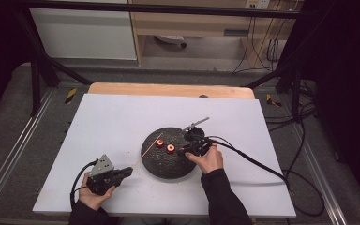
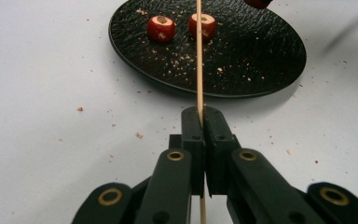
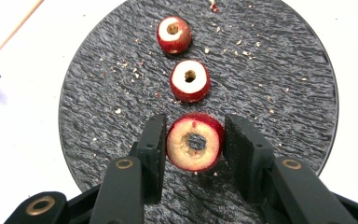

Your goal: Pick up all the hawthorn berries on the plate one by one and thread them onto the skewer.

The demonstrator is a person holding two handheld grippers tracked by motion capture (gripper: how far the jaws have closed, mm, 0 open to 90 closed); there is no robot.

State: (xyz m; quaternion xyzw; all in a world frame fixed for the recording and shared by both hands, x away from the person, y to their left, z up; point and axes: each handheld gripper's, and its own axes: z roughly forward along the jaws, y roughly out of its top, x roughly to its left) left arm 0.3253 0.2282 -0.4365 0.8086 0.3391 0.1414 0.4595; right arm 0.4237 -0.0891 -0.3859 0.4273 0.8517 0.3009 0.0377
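Observation:
A black round plate (image 1: 166,166) sits mid-table with two red cored fruit pieces (image 1: 160,143) (image 1: 170,148) on it. In the right gripper view, my right gripper (image 3: 195,140) is shut on a third cored red fruit piece (image 3: 196,143), held just above the plate (image 3: 98,107), with the other two pieces (image 3: 189,80) (image 3: 174,34) beyond it. My left gripper (image 2: 200,119) is shut on a thin wooden skewer (image 2: 199,56) that points toward the plate (image 2: 261,51) and its fruit pieces (image 2: 161,28) (image 2: 209,28). From above, the left gripper (image 1: 129,171) rests left of the plate and the right gripper (image 1: 185,151) over its right side.
A grey metal tool (image 1: 196,124) lies at the plate's far right edge. Crumbs dot the plate and the white tabletop (image 1: 112,122). Cables trail from both grippers, the right one (image 1: 253,161) running across the table's right side. A wooden edge (image 1: 168,89) borders the far side.

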